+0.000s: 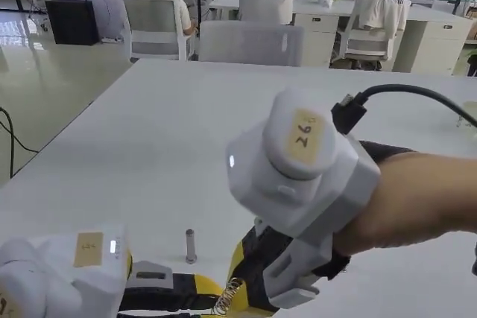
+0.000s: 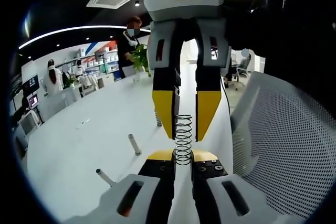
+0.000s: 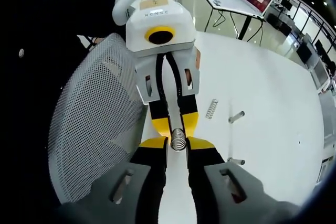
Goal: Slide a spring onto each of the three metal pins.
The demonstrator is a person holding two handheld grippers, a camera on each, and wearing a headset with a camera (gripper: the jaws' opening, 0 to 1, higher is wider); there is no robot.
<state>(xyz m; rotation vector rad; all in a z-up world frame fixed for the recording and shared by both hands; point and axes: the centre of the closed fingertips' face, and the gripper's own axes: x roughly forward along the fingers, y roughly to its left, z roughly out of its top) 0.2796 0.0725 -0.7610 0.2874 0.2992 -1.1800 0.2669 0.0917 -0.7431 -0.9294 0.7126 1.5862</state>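
Spring spans left hand-held gripper and right hand-held gripper, ends hidden.

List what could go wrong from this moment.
The spring spans between the left gripper and right gripper by the table edge; a slip could drop it toward the mesh chair. The upright pin shows no holder; a low gripper pass might topple it.

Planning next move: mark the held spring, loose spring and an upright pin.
held spring point(image 2: 183, 137), left gripper view, middle coils.
loose spring point(image 3: 211, 109), right gripper view, middle coils.
upright pin point(image 1: 190, 246), head view, mid-shaft.
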